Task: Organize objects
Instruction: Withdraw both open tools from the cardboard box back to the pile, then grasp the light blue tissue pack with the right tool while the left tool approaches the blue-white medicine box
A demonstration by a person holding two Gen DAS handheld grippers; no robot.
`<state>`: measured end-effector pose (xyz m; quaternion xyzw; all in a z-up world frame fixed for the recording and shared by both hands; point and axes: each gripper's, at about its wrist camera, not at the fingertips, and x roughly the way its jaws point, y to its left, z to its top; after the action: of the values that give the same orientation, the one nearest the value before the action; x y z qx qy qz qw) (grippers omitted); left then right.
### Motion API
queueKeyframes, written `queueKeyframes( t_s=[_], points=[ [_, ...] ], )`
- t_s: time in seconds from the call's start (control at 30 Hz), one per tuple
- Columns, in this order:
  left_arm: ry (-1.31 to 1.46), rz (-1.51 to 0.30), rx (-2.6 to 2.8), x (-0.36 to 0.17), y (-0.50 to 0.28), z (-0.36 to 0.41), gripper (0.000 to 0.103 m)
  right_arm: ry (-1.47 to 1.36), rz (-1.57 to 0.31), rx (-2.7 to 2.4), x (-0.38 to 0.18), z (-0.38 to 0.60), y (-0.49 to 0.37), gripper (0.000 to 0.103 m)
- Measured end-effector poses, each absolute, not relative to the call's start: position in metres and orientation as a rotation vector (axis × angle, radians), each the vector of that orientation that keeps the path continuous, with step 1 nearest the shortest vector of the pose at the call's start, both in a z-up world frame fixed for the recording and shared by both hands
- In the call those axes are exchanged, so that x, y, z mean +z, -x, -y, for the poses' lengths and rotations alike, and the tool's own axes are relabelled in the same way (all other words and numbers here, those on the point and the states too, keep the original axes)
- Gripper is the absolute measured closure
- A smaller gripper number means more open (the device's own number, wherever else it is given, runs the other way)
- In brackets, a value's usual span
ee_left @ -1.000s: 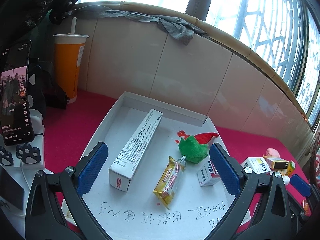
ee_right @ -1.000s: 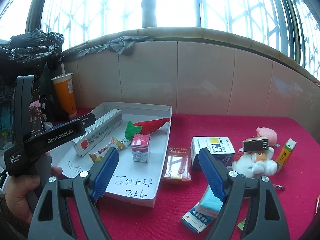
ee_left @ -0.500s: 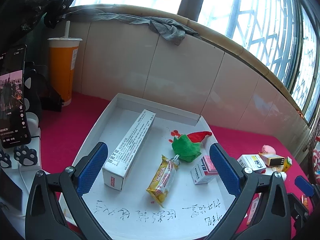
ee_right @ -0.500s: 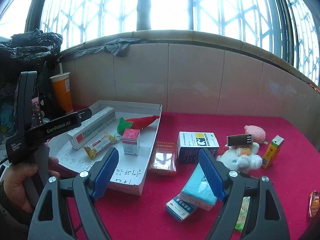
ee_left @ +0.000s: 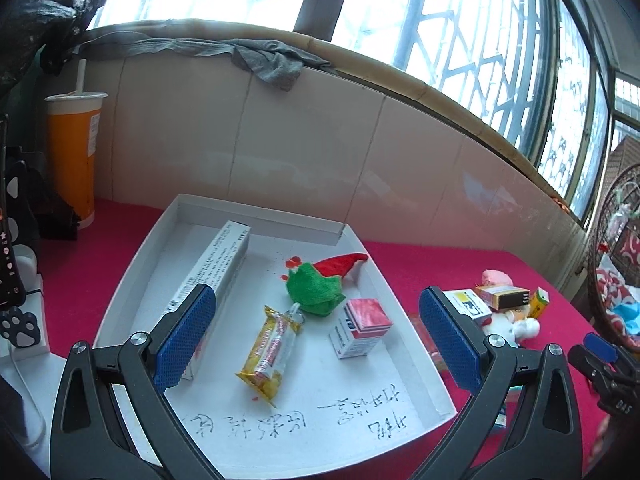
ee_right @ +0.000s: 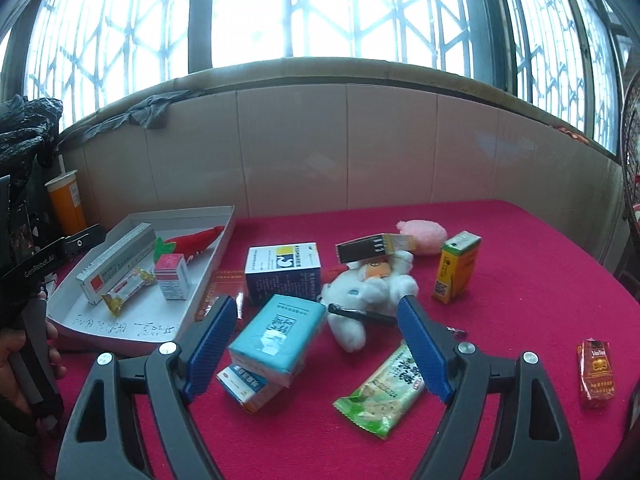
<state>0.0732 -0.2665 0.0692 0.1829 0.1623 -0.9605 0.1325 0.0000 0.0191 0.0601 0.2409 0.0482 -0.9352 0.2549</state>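
The right gripper [ee_right: 312, 344] hangs wide open and empty over the teal packet [ee_right: 276, 338], which lies on the red cloth [ee_right: 520, 280] outside the white tray [ee_right: 132, 330]. I'd straddle its narrow sides squarely before squeezing. The left gripper [ee_left: 316, 338] waits open above the tray.

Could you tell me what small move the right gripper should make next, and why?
Probably ease the right gripper forward and down onto the light blue packet. Its jaws stand open and empty, the packet lies nearest between them, on top of a blue and white box, and it is outside the white tray, where four items already lie.
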Motion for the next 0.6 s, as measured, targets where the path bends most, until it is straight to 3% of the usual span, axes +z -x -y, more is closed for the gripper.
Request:
queueKeyframes(
  t_s=[0.37, 0.6],
  points=[
    [-0.936, -0.177, -2.987, 0.055, -0.047, 0.156, 0.001, -0.89, 0.077, -2.448, 0.043, -0.072, 0.036, 0.02],
    [-0.971, -0.24, -2.925, 0.054, -0.079, 0.167, 0.001, -1.015, 0.039, -2.209, 0.033, -0.008, 0.041, 0.02]
  ],
)
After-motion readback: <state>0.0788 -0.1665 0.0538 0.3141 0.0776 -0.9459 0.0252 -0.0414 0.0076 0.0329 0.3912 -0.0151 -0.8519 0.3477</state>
